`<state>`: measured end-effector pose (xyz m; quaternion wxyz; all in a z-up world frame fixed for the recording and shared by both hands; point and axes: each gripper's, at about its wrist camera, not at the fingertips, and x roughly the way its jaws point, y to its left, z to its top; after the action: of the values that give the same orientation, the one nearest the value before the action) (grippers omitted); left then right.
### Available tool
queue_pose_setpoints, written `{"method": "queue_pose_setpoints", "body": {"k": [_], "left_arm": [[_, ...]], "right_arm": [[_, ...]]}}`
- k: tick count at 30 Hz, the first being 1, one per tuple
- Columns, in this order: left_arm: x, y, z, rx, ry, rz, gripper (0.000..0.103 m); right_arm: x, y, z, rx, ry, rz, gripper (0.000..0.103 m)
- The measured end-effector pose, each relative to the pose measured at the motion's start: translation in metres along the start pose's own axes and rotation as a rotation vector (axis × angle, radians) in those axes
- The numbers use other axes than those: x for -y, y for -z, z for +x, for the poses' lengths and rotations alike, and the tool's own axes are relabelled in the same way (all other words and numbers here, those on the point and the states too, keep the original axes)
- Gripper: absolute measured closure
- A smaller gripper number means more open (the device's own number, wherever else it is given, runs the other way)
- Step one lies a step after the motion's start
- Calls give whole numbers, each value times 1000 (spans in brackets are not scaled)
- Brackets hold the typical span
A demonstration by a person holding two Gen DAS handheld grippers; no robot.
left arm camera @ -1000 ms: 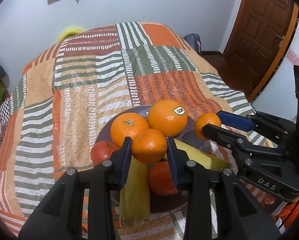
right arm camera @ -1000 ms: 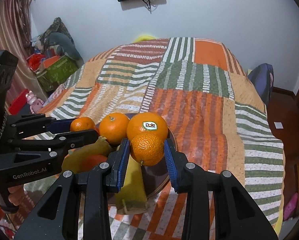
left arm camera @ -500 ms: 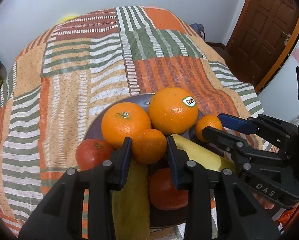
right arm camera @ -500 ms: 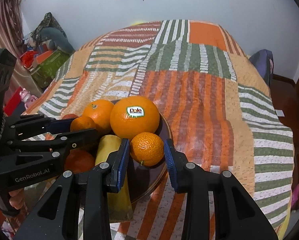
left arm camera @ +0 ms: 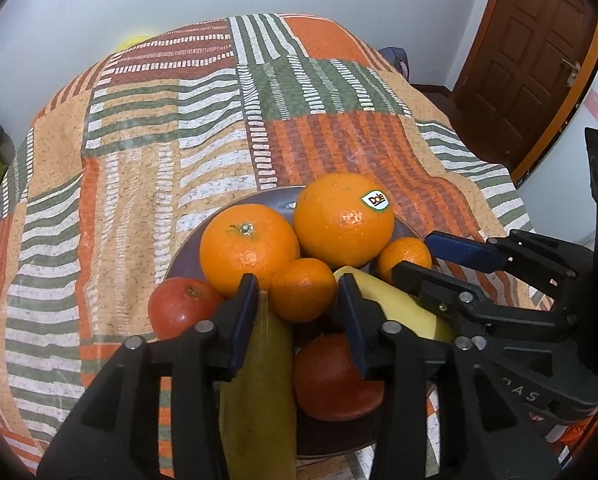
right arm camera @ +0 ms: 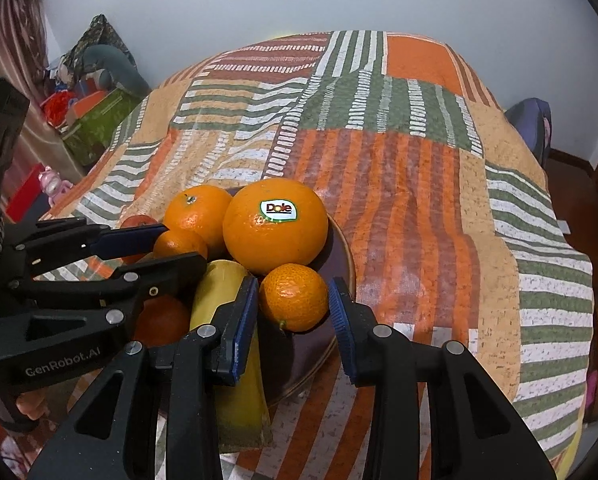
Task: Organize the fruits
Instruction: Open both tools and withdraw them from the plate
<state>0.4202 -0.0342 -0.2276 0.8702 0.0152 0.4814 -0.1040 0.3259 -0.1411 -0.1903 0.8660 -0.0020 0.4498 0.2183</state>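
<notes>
Jaws of the left gripper have just been opening; its blue pads now stand clear of the small mandarin between them, which rests on the plate against two big oranges. The right gripper straddles another mandarin at the plate's near rim; whether its pads press the fruit I cannot tell. One orange carries a "Dole" sticker. "GenRobot.AI" is printed on the left gripper's body.
</notes>
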Motion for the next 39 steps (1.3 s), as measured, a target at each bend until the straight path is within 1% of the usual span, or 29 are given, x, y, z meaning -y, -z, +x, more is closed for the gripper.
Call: {"method": "queue_pose_setpoints", "body": {"k": [2,4,7,12,19,23,25,29,32,34,36,38,39], "left_arm": [[0,3,-3,5,-1,-9,55],[1,4,-7,7,1,-9,55],[2,7,-19,22,2,-10,54],[3,12,-51,62,6,-11,54],[2,23,-113,142,-8,-9,54],[1,34,-144,178,-17,-11,50],[2,41,-159,194,-24,-8,50],[0,59,-184,204,-26,1,47],[-4,73,-200,207,-36,11,47],[-10,83,-212,207,-46,9,43],[-16,95,-221,215,-61,1,33],[-23,106,-228,224,-84,-9,29],[-26,112,-229,223,-91,-16,29]], "right_arm": [[1,-1,-4,10,-1,2,69],[-1,-1,-10,19,7,-4,65],[-5,0,-25,42,22,-18,63],[-12,2,-47,68,22,-22,62],[-29,7,-84,115,21,-38,62],[-42,12,-108,146,15,-54,62],[-50,16,-119,160,14,-65,62],[-64,24,-136,175,5,-84,62],[-73,35,-147,178,-19,-96,62],[-78,44,-150,173,-18,-111,62],[-83,52,-151,164,-16,-119,62],[-87,61,-150,149,-22,-124,62],[-88,65,-149,142,-27,-121,62]]}}
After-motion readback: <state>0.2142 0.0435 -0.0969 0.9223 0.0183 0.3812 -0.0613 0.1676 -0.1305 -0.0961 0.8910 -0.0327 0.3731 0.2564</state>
